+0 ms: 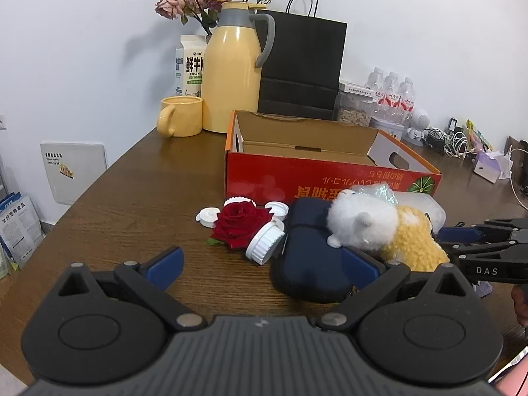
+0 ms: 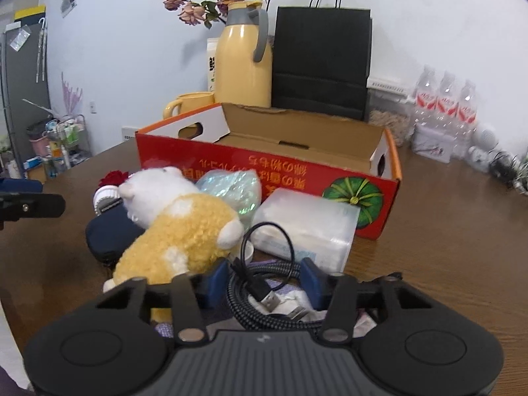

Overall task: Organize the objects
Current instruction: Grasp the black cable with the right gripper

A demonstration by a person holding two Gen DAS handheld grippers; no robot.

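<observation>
Right hand-held gripper [image 2: 264, 275] clenched around coiled cable [image 2: 260, 283] (plush toy [image 2: 178, 231] just left)

Yellow thermos [image 1: 231, 76], mug [image 1: 181, 115], milk carton [image 1: 189, 66], black bag [image 1: 302, 66], 3 bottles [image 1: 394, 94] along wall.

I read "FRESH MILK" under large Chinese characters on the milk carton [image 1: 189, 66] at my eleven o'clock. "DAS" stands in white on my right gripper [image 1: 462, 237] at three o'clock. The red box [image 1: 330, 171] carries upside-down yellow Japanese print, illegible to me.
</observation>
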